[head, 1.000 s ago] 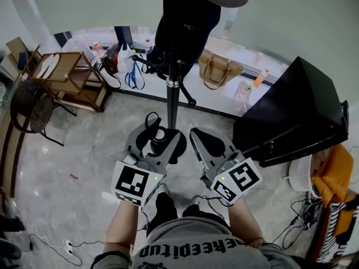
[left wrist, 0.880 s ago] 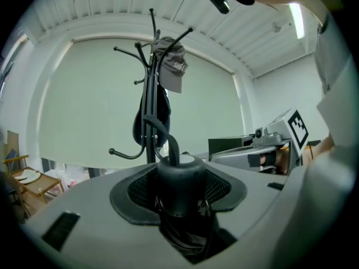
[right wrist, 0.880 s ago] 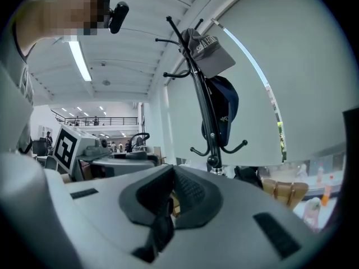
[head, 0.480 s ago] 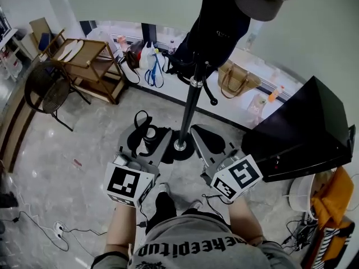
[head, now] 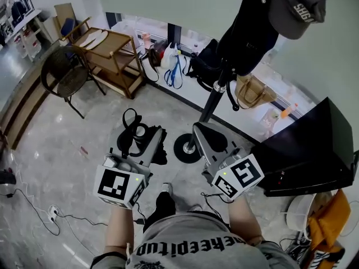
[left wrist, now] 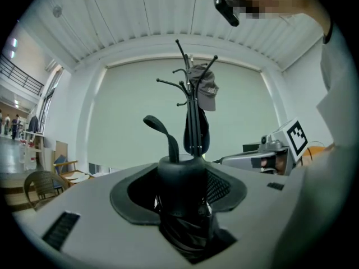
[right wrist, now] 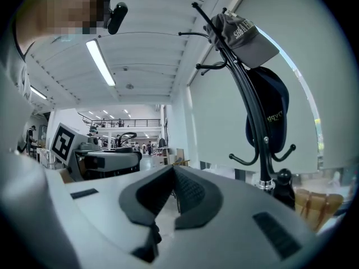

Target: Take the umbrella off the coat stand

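Umbrella is off the coat stand, clamped in left claw just left of the stand's base, right claw pinched together & empty, so keep 1 firm grip, carry it level, strap clear of the stand.

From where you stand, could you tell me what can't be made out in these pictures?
Coat stand: head view, the upper edge cuts off its top hooks; the right gripper covers part of its base.
Umbrella: left gripper view, its lower end is buried between the jaws of the left gripper.
People in the far hall: right gripper view, too small to tell apart.
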`<action>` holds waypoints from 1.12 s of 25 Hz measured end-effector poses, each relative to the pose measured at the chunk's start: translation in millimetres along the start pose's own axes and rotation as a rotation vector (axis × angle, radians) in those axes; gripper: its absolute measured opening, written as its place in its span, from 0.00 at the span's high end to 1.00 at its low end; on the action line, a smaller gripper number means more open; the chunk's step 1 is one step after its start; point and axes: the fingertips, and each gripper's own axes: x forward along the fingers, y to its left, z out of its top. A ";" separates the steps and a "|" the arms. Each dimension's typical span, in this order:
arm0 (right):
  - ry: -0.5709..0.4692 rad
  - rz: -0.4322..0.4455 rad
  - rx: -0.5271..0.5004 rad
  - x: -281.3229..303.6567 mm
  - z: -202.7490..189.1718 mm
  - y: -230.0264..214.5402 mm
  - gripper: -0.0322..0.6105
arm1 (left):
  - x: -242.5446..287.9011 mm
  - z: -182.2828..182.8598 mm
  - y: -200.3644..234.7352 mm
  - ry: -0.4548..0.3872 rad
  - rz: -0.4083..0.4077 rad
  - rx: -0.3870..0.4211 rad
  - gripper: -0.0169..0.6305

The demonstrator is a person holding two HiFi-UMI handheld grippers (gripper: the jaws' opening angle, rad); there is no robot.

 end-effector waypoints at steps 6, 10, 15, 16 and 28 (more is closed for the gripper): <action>-0.006 0.043 0.006 12.7 -2.3 16.0 0.93 | -27.1 -3.1 25.7 0.006 0.095 0.020 0.64; -0.005 0.064 0.008 17.3 -3.8 27.2 0.93 | -42.8 -5.6 34.4 0.010 0.130 0.002 0.64; -0.007 0.066 0.002 17.4 -0.4 31.2 0.93 | -49.6 -4.6 38.5 0.004 0.142 -0.009 0.64; -0.008 0.063 0.002 16.7 0.3 29.8 0.93 | -48.8 -3.8 38.2 0.003 0.142 -0.009 0.64; -0.008 0.045 -0.017 12.6 3.1 27.1 0.93 | -47.9 2.6 35.2 -0.018 0.128 -0.010 0.64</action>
